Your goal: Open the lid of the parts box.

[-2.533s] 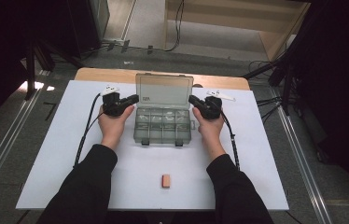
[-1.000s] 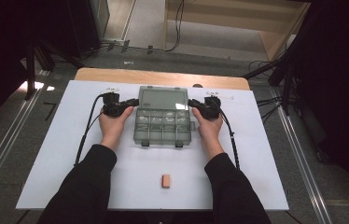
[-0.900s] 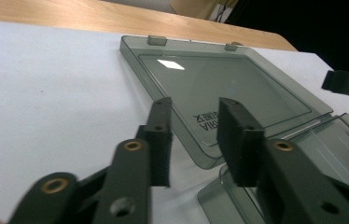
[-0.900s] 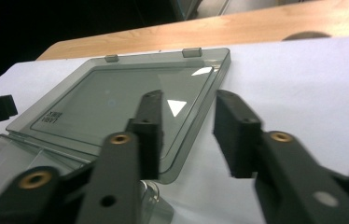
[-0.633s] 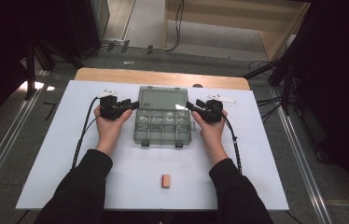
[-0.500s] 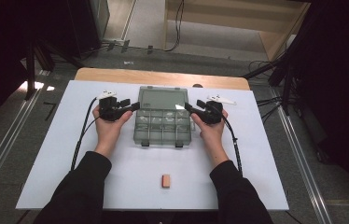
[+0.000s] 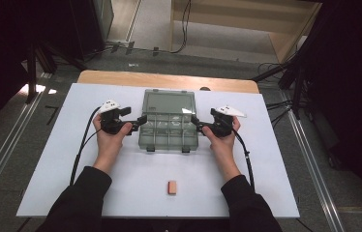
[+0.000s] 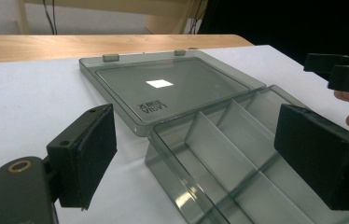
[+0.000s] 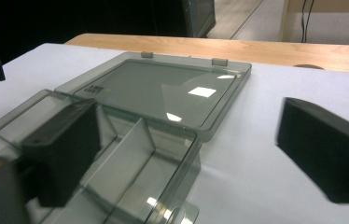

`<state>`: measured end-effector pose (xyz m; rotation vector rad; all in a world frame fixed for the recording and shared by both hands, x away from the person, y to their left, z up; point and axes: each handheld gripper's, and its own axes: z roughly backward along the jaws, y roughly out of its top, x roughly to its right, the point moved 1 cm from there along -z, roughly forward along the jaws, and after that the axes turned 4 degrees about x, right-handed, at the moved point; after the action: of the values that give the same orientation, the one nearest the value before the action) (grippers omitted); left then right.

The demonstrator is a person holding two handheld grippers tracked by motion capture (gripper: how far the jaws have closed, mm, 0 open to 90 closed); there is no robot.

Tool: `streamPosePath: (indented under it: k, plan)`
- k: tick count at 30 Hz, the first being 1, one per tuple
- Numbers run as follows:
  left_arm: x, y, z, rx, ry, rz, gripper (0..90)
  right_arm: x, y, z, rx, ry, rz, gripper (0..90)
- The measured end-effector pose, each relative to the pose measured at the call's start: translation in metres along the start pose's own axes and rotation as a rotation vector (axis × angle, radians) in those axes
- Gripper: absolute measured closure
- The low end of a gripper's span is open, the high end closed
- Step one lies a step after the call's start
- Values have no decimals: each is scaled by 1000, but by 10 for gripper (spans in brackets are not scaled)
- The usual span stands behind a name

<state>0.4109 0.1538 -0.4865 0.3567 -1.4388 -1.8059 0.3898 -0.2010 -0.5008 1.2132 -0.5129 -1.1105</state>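
The clear compartment box (image 7: 170, 131) sits near the middle of the white table (image 7: 48, 159), and its lid (image 7: 168, 102) now lies folded flat on the far side, where a couple of seconds back it stood upright along the rear edge of the tray. A second ago both grippers were pressed in against the box's two ends; since then each has drawn a little outward and its jaws have just been opening, so the left gripper (image 7: 129, 121) and the right gripper (image 7: 201, 124) now stand wide apart with nothing clamped between the pads. The small orange block (image 7: 172, 186) near the person's edge of the table lies where it lay before. The high view gives the whole layout: the box between the two hands, and the wooden tabletop strip (image 7: 169, 80) beyond the white sheet. The left gripper view adds what that one cannot: printed lettering on the lid (image 8: 170, 91), the two hinge tabs at its far edge and the upright dividers inside the tray (image 8: 238, 158). In that view the tray's left end lies between the open jaws, touching neither pad. In the right gripper view the tray's (image 9: 130, 163) corner likewise lies between the spread jaws, nearer the left pad, though contact cannot be told there.
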Motion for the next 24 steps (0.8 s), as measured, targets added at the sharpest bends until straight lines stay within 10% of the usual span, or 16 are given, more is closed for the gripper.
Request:
streamPosePath:
  k: [6,24]
  plan:
    - [7,-6,10,-5,-26,-32,3,-5,-7,11,-15,-3,25,0]
    - [29,-25,52,27,-77,-90,0,-11,-28,56,29,82,23,0]
